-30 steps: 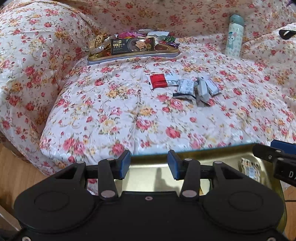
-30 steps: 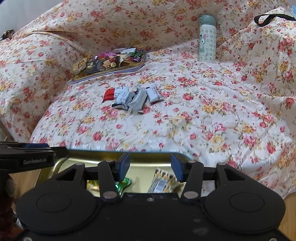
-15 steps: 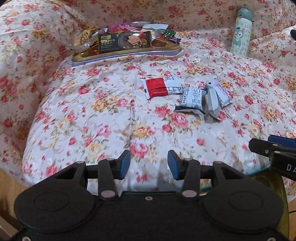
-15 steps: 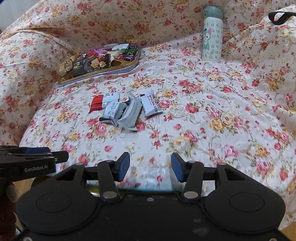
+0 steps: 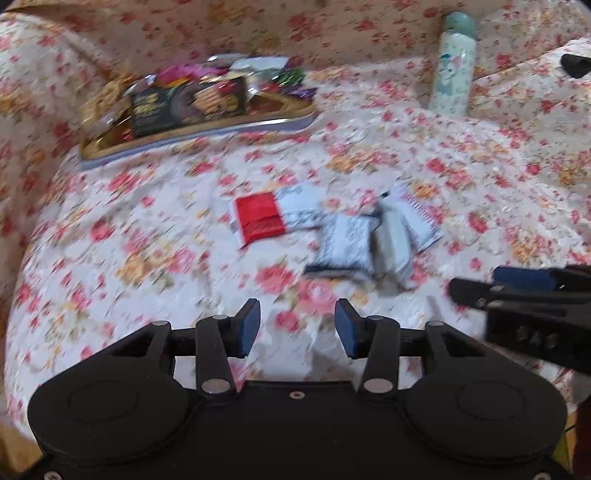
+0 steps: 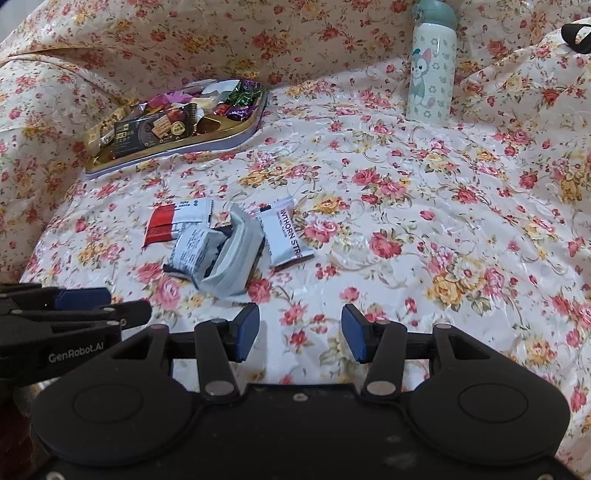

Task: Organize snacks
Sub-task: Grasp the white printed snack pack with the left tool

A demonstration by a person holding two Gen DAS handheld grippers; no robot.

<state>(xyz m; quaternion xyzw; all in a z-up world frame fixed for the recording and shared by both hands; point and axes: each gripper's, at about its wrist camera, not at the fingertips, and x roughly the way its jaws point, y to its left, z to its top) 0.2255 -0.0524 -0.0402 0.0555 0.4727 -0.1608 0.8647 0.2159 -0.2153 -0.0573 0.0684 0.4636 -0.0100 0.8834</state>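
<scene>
Left gripper (image 5: 297, 328) just widened slightly, part-open, empty; right gripper (image 6: 300, 334) part-open, empty. Near: snack packets (image 6: 221, 243). Far left: snack tray (image 6: 236, 138).

A glossy floral cover (image 6: 424, 206), cream with red and yellow roses, drapes a cushioned sofa and its backrest (image 6: 221, 33); wooden floor (image 5: 14, 439) shows at lower left.
</scene>
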